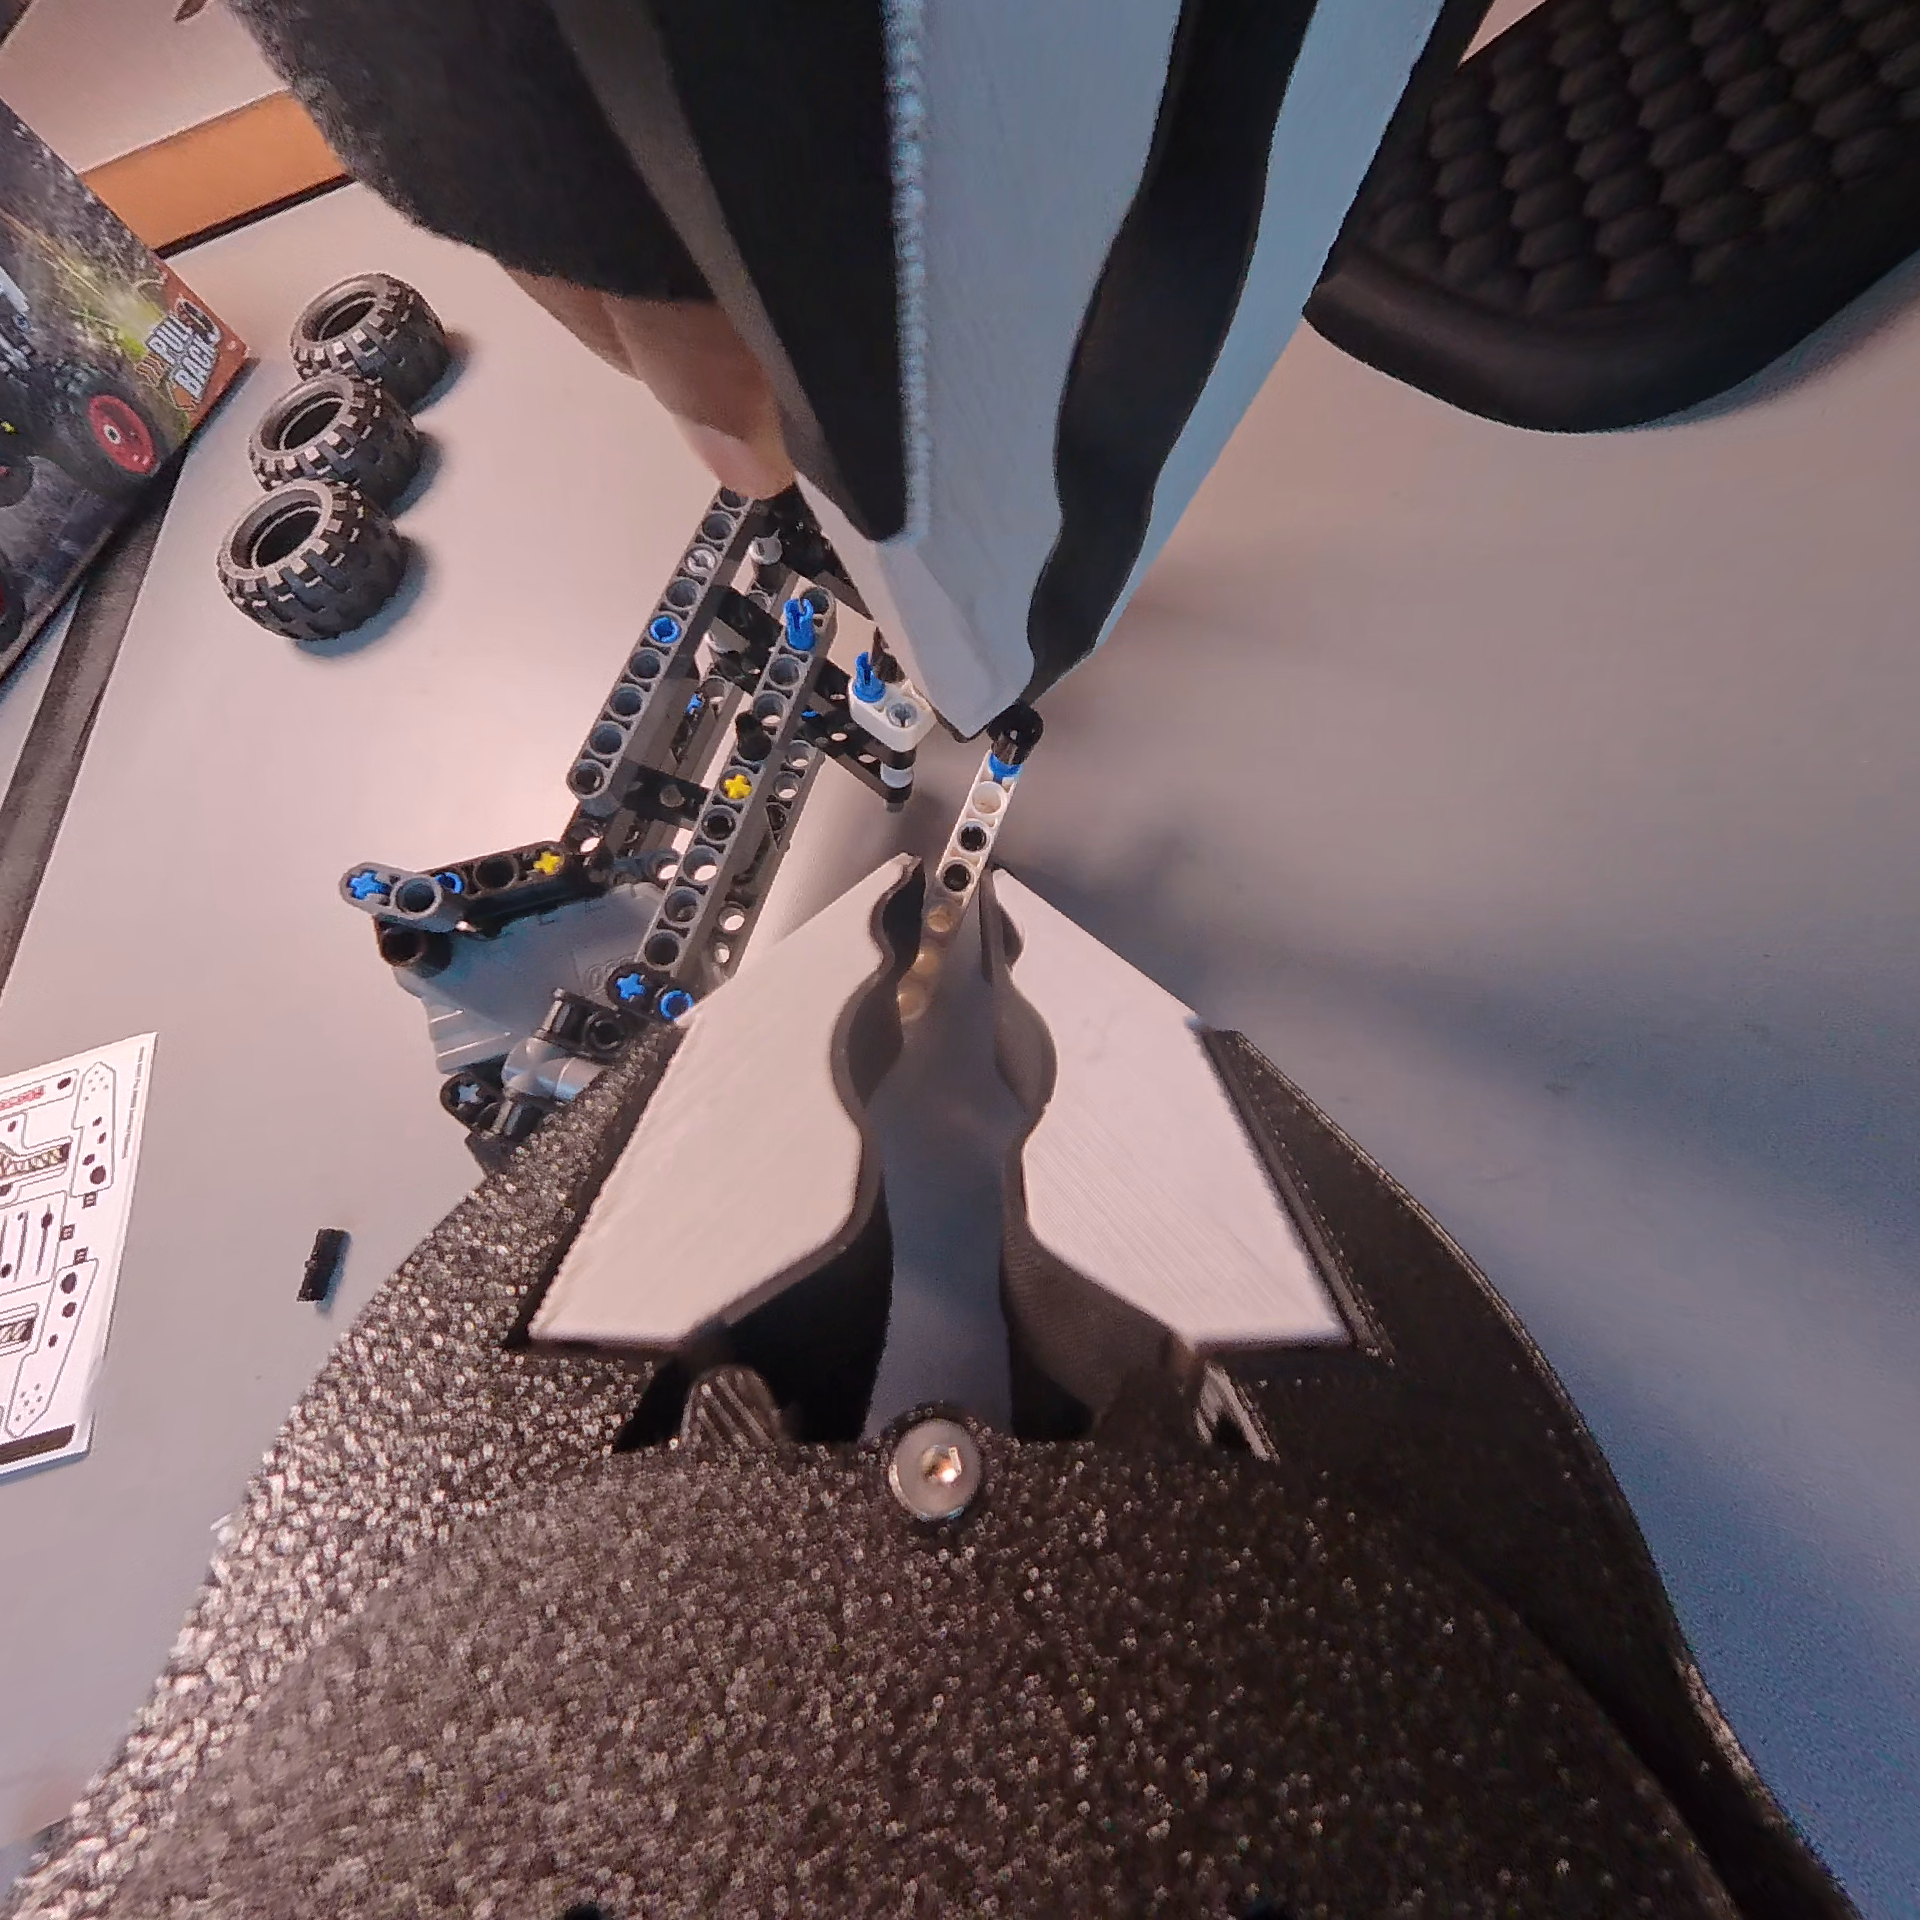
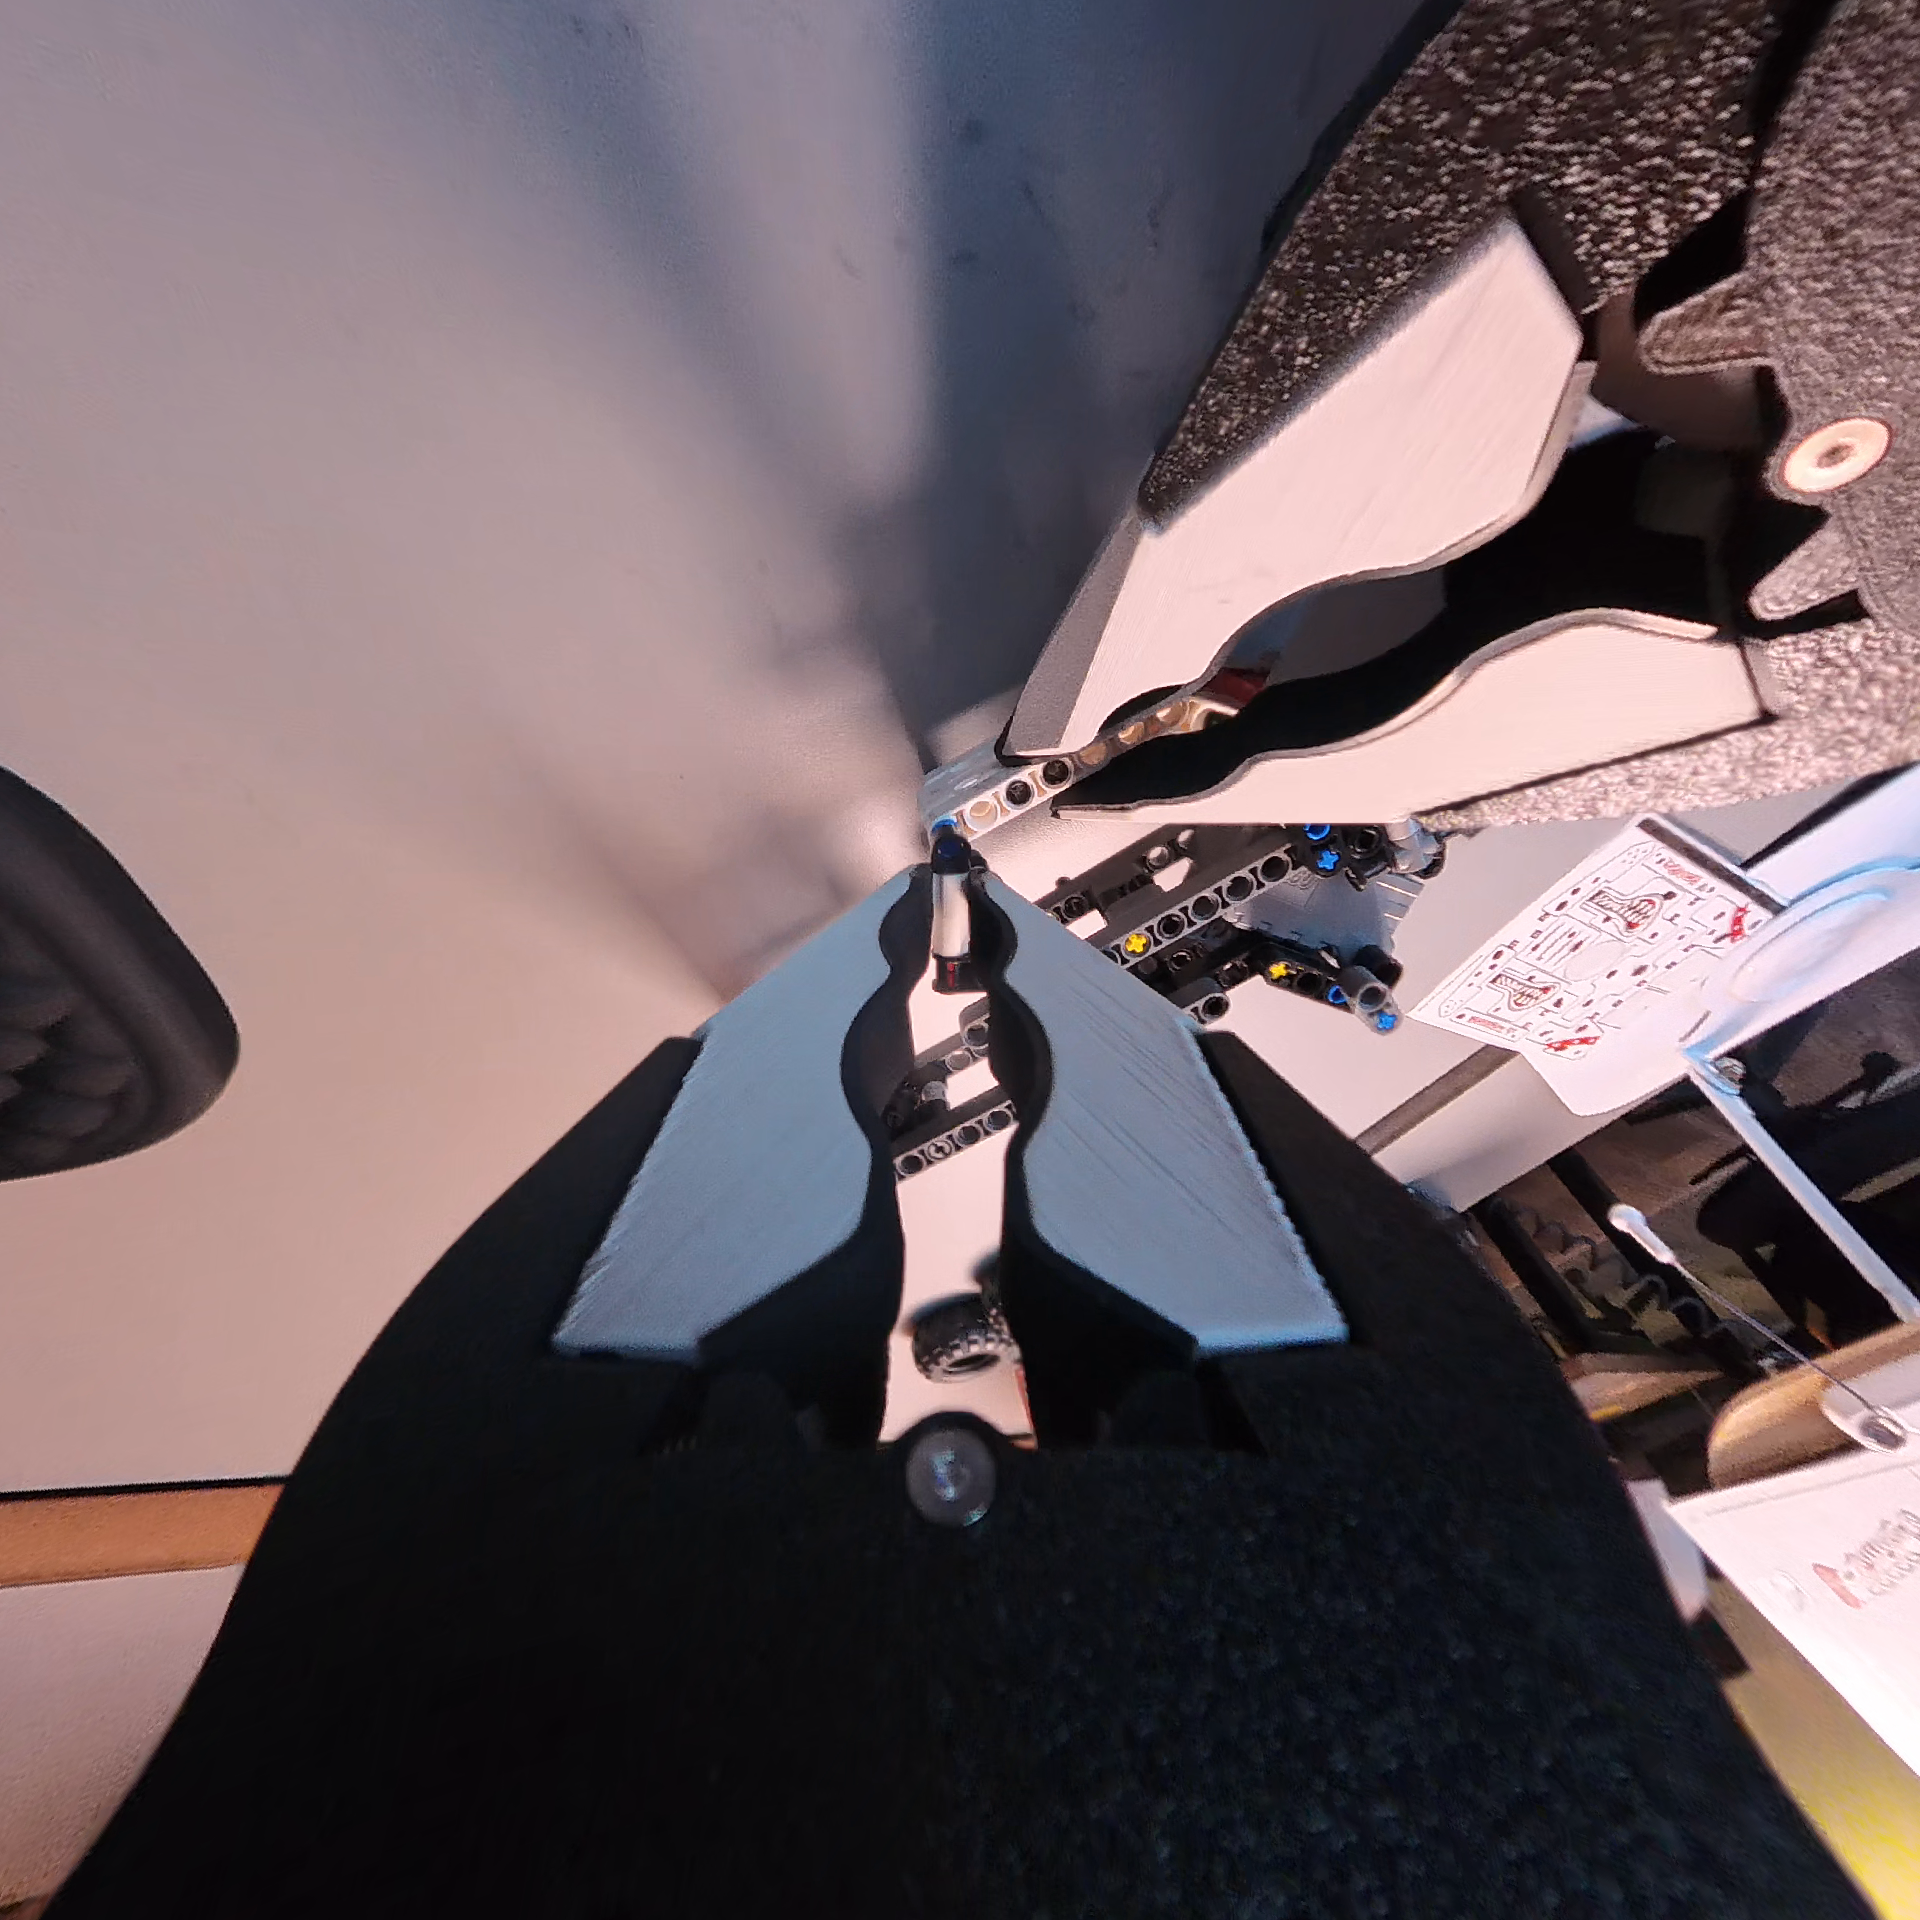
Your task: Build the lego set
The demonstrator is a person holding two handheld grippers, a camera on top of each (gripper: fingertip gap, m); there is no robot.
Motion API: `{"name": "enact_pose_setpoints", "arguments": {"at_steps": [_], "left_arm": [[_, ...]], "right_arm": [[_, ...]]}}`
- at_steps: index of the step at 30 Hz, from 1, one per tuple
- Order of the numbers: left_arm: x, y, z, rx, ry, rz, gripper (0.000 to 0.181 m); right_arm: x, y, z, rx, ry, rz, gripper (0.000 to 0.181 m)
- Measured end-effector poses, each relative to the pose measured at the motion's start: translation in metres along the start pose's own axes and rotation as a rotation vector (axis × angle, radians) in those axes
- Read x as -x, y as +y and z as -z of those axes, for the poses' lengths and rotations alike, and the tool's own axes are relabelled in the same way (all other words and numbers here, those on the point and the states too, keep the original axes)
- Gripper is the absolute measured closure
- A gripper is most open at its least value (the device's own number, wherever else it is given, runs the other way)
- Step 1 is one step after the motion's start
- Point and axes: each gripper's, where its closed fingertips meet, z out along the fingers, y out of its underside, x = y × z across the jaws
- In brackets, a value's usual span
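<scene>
Your grey table [image 1: 1455, 831] carries everything, and the half-built chassis [image 1: 686, 790] of grey holed beams with blue and yellow pins is your landmark on it. Left of the chassis in the left wrist view stand three black tyres [image 1: 322, 473] in a row, with the set's box [image 1: 73, 384] beyond them at the table's edge. The sticker sheet [image 1: 62, 1247] lies nearer you than the chassis, and a small black piece [image 1: 322, 1264] rests just beside the sheet.

Right of the chassis, your left gripper [image 1: 951, 883] is clamped on a white holed beam [image 1: 971, 821], held off the table. Your right gripper [image 2: 948, 894] is closed around a small white-and-black pin piece [image 2: 948, 920]. Its dark tip meets the blue pin [image 1: 1000, 767] at the free end of the white beam.
</scene>
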Motion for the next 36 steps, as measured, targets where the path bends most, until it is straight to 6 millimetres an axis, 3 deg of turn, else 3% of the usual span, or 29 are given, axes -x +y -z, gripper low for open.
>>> {"name": "enact_pose_setpoints", "arguments": {"at_steps": [13, 27, 30, 32, 36], "left_arm": [[0.000, 0.001, -0.001, -0.015, 0.019, 0.070, 0.173], [0.008, -0.007, -0.007, -0.023, -0.007, 0.173, 0.177], [0.006, -0.003, -0.014, 0.018, -0.024, 0.157, 0.177], [0.002, -0.013, -0.015, -0.014, -0.010, 0.154, 0.181], [0.009, -0.018, -0.008, -0.007, -0.069, 0.105, 0.181]], "right_arm": [[-0.001, 0.000, -0.004, 0.160, 0.055, 0.154, 0.176], [-0.003, 0.015, -0.008, 0.288, 0.117, 0.239, 0.177], [0.004, 0.012, -0.018, 0.275, 0.105, 0.236, 0.176], [0.002, 0.018, -0.025, 0.330, 0.136, 0.235, 0.176], [-0.002, 0.022, -0.023, 0.282, 0.154, 0.148, 0.176]]}}
